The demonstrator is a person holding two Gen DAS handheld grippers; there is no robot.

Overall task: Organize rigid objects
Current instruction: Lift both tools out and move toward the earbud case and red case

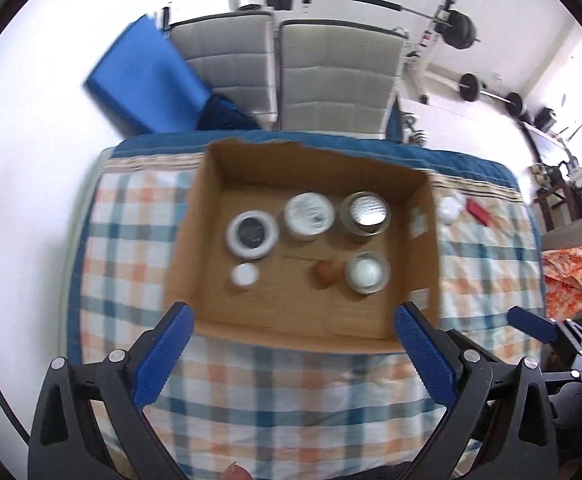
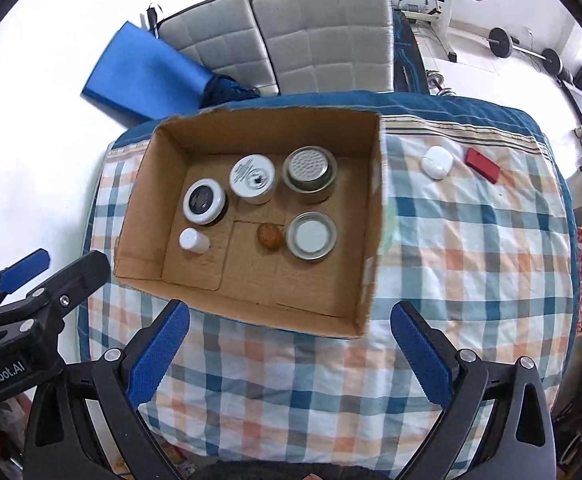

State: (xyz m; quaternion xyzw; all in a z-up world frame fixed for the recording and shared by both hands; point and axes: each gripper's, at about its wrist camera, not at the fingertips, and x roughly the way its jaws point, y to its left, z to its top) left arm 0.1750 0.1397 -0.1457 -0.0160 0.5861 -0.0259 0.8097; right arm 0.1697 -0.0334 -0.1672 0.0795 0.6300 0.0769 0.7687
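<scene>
**Six things in the box, two outside it**

The cardboard box (image 2: 373, 216) lies on the checked cloth (image 2: 471, 248), just ahead of both grippers. Inside I count six things: four round jars, one small white bottle (image 2: 193, 240) and one brown egg-shaped object (image 2: 268, 236). To the right of the box, well apart from it, lie one white case (image 2: 436, 163) and one red block (image 2: 482, 165). The left gripper (image 1: 291, 360) and the right gripper (image 2: 289, 354) both hover with fingers wide apart, holding nothing. Behind stand two grey chairs.

Open cardboard box (image 2: 251, 128) holds six upright containers; white case (image 2: 436, 163) and red block (image 2: 483, 165) lie outside, right.
</scene>
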